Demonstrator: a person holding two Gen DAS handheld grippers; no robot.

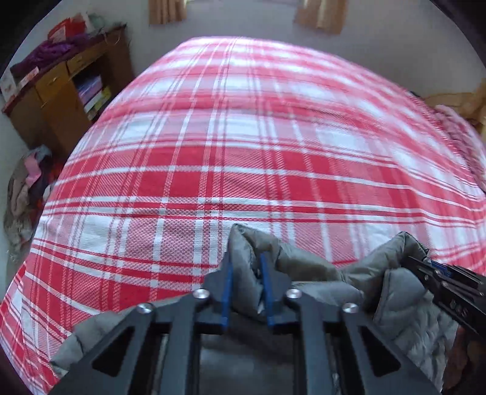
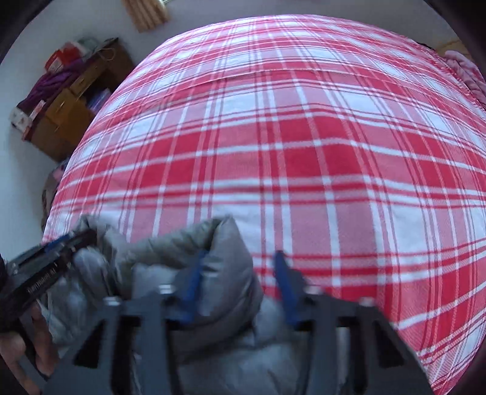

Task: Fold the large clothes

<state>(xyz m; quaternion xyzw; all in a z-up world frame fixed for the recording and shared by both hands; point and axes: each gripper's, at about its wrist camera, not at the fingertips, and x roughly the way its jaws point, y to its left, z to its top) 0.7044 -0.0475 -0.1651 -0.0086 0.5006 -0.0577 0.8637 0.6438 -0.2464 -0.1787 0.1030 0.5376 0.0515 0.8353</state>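
Jacket (image 1: 319, 273) on bed (image 1: 243, 152), cabinet (image 1: 60, 91) left.

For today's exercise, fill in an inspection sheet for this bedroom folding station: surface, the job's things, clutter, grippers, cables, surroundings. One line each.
Surface: bed with red and white plaid cover, spread flat, mostly bare.
Job's things: grey puffer jacket, bunched at the near edge of the bed.
Clutter: pile of clothes on the floor left of the bed; purple garment on the cabinet.
Grippers: left gripper shut on a jacket fold; right gripper open, one finger against the jacket.
Cables: nothing seen.
Surroundings: wooden cabinet with books at the left wall; curtains beyond the bed.
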